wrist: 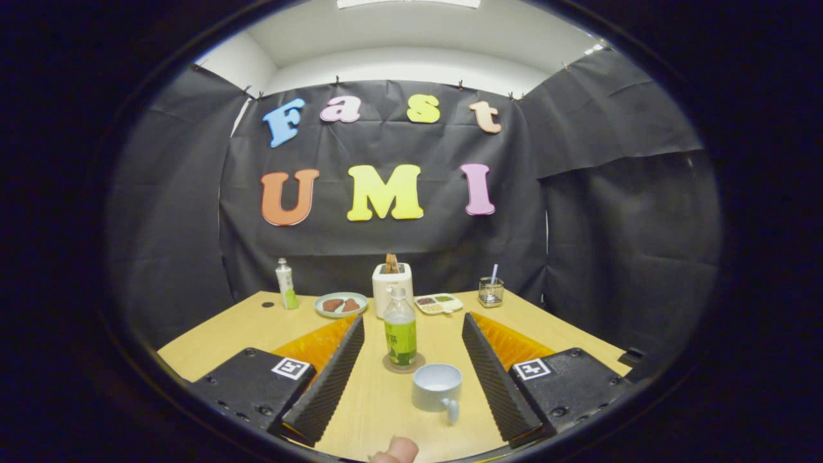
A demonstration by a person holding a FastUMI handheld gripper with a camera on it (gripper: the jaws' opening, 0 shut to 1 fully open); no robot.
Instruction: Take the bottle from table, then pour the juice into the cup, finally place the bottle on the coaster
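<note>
Wooden tabletop: bottle stands upright on coaster, cup just before it. My tool gapes apart, holding nothing. Placement looks finished; pouring cannot be confirmed.

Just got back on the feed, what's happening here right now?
The hand-held gripper is open and holds nothing. Between its fingers, the bottle stands upright on the coaster, with the cup just in front of it on the table. A fingertip shows at the near edge. A toaster and plate sit further back.
</note>
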